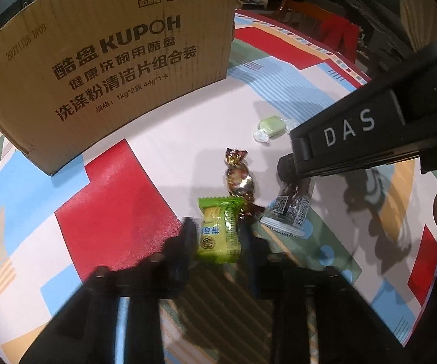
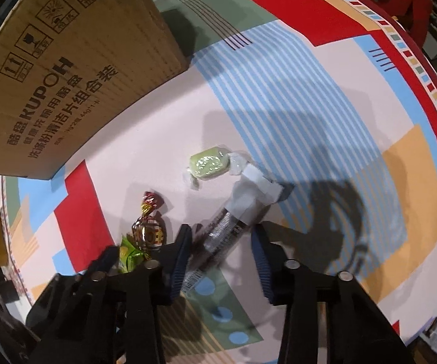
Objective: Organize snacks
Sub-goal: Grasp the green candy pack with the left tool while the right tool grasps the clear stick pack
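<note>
Several snacks lie on the patterned tablecloth. A green packet [image 1: 220, 231] sits between the fingers of my open left gripper [image 1: 221, 236]. A brown foil candy [image 1: 238, 177] lies just beyond it, and a pale green wrapped candy [image 1: 271, 127] farther off. A dark bar with a white end [image 2: 233, 221] lies between the fingers of my open right gripper [image 2: 223, 245]. The right gripper also shows in the left wrist view [image 1: 291, 166], above the dark bar [image 1: 291, 206]. In the right wrist view I see the foil candy [image 2: 148, 227], the pale green candy [image 2: 209, 163] and the green packet [image 2: 129, 253].
A large cardboard box [image 1: 106, 60] stands on the table at the back left; it also shows in the right wrist view [image 2: 61, 69]. The table edge [image 2: 424, 60] curves along the right. Chairs and dark furniture stand beyond it.
</note>
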